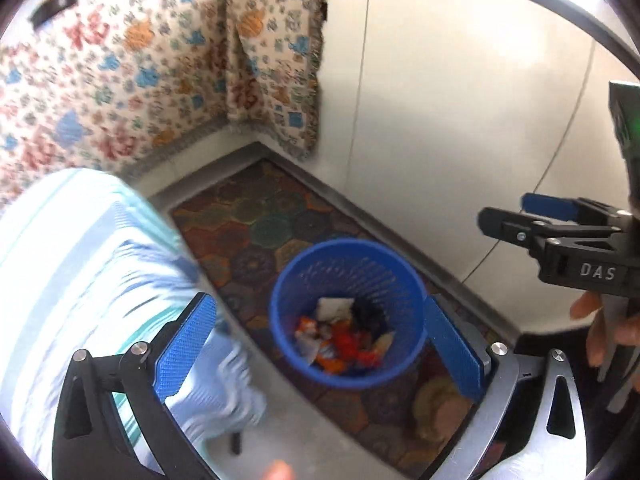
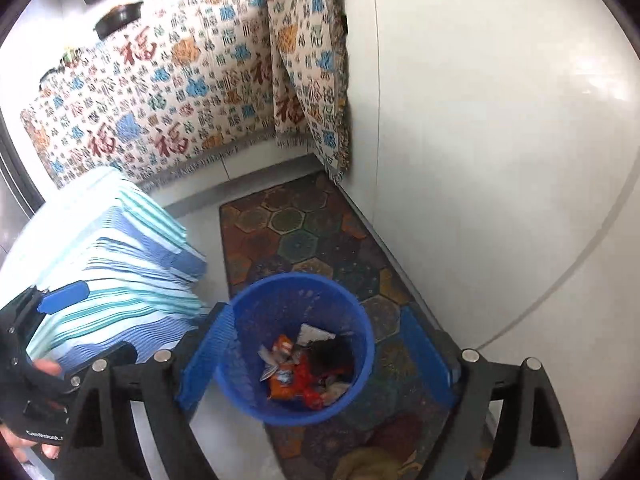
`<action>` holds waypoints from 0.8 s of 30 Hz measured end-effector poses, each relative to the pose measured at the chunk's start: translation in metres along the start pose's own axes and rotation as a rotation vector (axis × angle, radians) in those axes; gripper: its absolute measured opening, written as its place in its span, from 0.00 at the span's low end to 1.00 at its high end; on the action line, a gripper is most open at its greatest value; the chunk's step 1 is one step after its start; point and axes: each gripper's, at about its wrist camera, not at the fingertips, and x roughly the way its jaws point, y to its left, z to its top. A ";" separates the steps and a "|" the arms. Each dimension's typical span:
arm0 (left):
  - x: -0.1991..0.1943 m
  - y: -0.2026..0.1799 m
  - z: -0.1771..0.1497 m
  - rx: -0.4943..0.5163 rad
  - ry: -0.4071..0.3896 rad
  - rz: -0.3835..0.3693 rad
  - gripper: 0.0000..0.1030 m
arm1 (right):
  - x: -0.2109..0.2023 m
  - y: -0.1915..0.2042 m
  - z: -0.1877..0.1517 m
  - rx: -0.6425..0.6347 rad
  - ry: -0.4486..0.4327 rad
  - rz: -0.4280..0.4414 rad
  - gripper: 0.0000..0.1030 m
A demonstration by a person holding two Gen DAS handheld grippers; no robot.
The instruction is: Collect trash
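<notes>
Your left tongs and right tongs both gape, released and empty. Below them, framed between their pads, stands the blue trash basket of wrappers.

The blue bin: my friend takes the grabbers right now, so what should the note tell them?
Left gripper: open, nothing between its pads.
Right gripper: open, empty too. No earlier picture is on hand to compare.
Both hang above the blue bin, which stands on the patterned mat near the white wall.
Done: wrappers and scraps already lie in the bin.
Left: no loose trash shows on the floor here; look elsewhere for more. The striped cloth beside the bin hides what is under it.
</notes>
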 end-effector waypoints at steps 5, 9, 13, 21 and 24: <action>-0.057 0.007 -0.020 -0.016 -0.045 0.066 1.00 | -0.064 0.009 -0.043 0.038 -0.037 -0.056 0.85; -0.086 0.009 -0.030 -0.038 -0.076 0.142 1.00 | -0.099 0.018 -0.073 0.050 -0.021 -0.068 0.85; -0.105 0.018 -0.031 -0.110 -0.053 0.086 1.00 | -0.127 0.026 -0.084 0.029 -0.039 -0.099 0.85; -0.122 0.020 -0.032 -0.112 -0.038 0.116 1.00 | -0.148 0.032 -0.082 0.052 -0.066 -0.111 0.85; -0.123 0.021 -0.034 -0.121 -0.033 0.126 1.00 | -0.150 0.036 -0.083 0.048 -0.067 -0.111 0.85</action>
